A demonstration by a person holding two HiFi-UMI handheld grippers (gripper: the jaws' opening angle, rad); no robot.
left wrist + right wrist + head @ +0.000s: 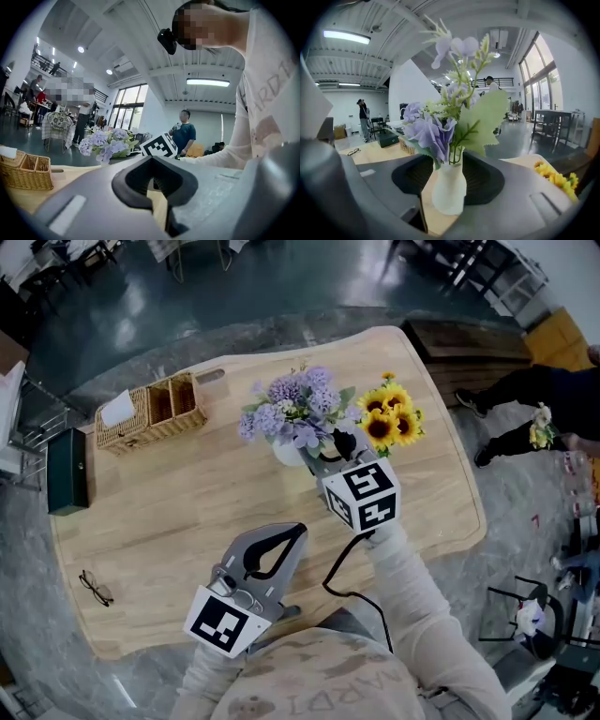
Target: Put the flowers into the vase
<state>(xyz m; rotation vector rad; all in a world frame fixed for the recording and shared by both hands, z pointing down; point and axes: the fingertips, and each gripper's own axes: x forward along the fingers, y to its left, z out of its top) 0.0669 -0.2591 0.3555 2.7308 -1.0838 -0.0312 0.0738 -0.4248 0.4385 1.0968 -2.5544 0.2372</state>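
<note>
On the pale wooden table (187, 493), the small white vase (449, 187) is holding purple fabric flowers (295, 404), with yellow sunflowers (389, 418) lying just beside it. The grey right gripper (330, 448) is straddling it, jaws apart, probably to steady it. The grey left gripper (296, 531) is resting nearby, jaws together and empty.

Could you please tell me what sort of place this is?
Probably a large café or canteen hall: a high ceiling with strip lights, tall windows, and other tables and chairs with people standing about.
</note>
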